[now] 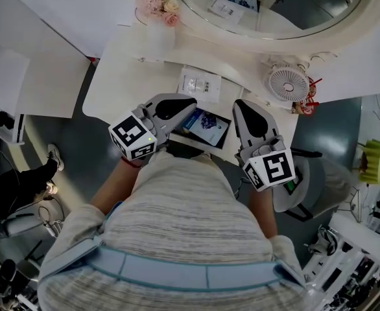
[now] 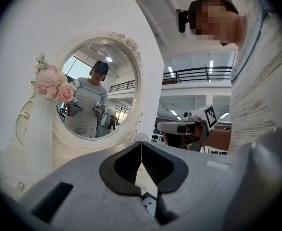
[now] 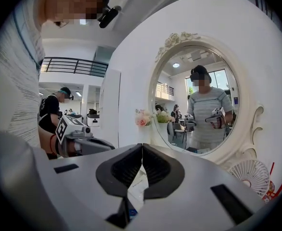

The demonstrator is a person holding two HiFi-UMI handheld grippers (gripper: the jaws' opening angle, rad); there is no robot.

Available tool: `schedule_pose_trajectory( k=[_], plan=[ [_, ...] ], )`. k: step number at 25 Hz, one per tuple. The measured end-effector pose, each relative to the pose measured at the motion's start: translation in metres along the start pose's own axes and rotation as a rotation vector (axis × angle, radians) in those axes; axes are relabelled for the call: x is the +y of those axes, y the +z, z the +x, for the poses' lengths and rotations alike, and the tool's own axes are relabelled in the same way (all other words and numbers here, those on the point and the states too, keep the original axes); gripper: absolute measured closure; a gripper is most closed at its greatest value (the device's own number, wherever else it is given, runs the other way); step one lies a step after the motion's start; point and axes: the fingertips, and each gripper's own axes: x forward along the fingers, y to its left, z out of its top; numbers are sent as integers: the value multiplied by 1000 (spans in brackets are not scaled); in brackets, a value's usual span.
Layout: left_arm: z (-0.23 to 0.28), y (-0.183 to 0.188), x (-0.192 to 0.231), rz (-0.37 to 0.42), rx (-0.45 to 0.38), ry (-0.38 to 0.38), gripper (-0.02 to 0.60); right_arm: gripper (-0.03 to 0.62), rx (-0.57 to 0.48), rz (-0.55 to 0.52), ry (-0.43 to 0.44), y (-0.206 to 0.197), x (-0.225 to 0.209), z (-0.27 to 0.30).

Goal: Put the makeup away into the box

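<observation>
**Tongs empty, nothing visibly boxed**

One dark box [image 1: 207, 127] lies on the bench [image 1: 128, 76], between the left tongs [image 1: 180, 103] and the right tongs [image 1: 244, 109]. One white packet [image 1: 200, 84] sits just beyond it. Both tongs are clenched on nothing. Box contents unclear, so putting away probably all left. One fan [image 1: 287, 83] beyond the right tongs.

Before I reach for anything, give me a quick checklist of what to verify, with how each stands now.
1. Left gripper empty: ok, jaws shut on nothing.
2. Right gripper empty: ok, jaws shut on nothing.
3. Jaws open for a pick: not ok.
4. Makeup spotted: cannot tell; a white packet and a dark printed package lie on the table.
5. Box open: cannot tell.
</observation>
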Motion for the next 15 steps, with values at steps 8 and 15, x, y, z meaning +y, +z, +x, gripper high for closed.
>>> schedule_pose_trajectory(
  k=[8, 15],
  plan=[
    [-12, -5, 11, -14, -6, 46, 566, 583, 47, -32, 44, -14, 8, 21],
    [-27, -14, 22, -34, -10, 100, 566, 582, 127, -89, 101, -42, 25, 47]
  ],
)
